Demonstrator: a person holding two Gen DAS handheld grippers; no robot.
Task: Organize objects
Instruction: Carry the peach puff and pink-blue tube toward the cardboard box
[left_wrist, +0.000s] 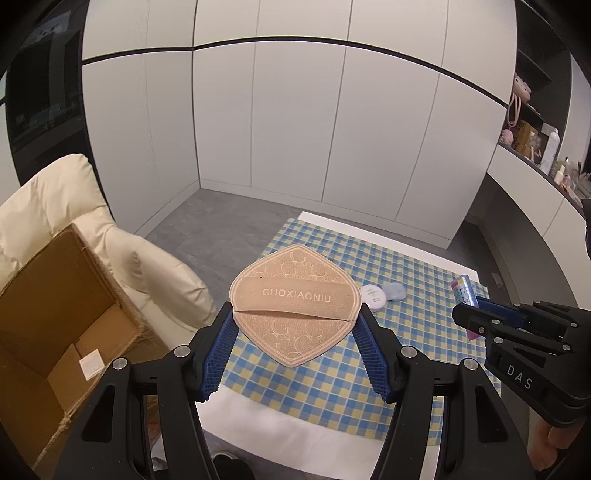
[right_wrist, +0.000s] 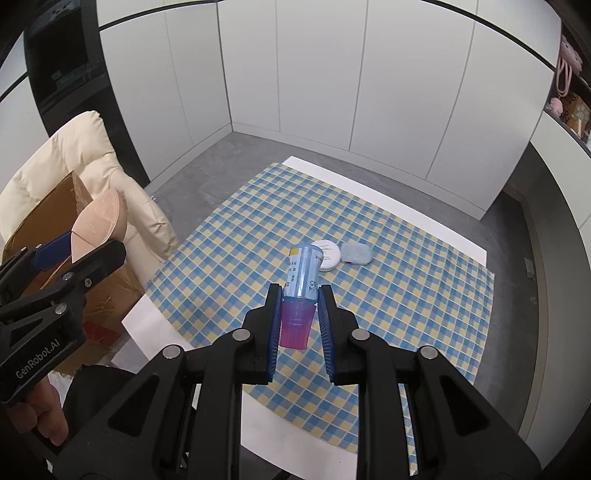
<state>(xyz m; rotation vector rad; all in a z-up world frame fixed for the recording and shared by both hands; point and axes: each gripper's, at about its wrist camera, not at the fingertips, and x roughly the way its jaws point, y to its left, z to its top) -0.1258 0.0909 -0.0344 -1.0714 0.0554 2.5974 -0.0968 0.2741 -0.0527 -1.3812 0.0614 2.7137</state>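
While both tilt down over table, left fingers clamp puff, right fingers clamp bottle.

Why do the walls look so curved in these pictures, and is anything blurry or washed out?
Left wrist view: the fisheye lens bows the cabinet doors and darkens the corners; the tan pad in the left gripper is sharp, its lettering readable. Right wrist view: same bending; the checked cloth is evenly lit, without glare or hard shadows.
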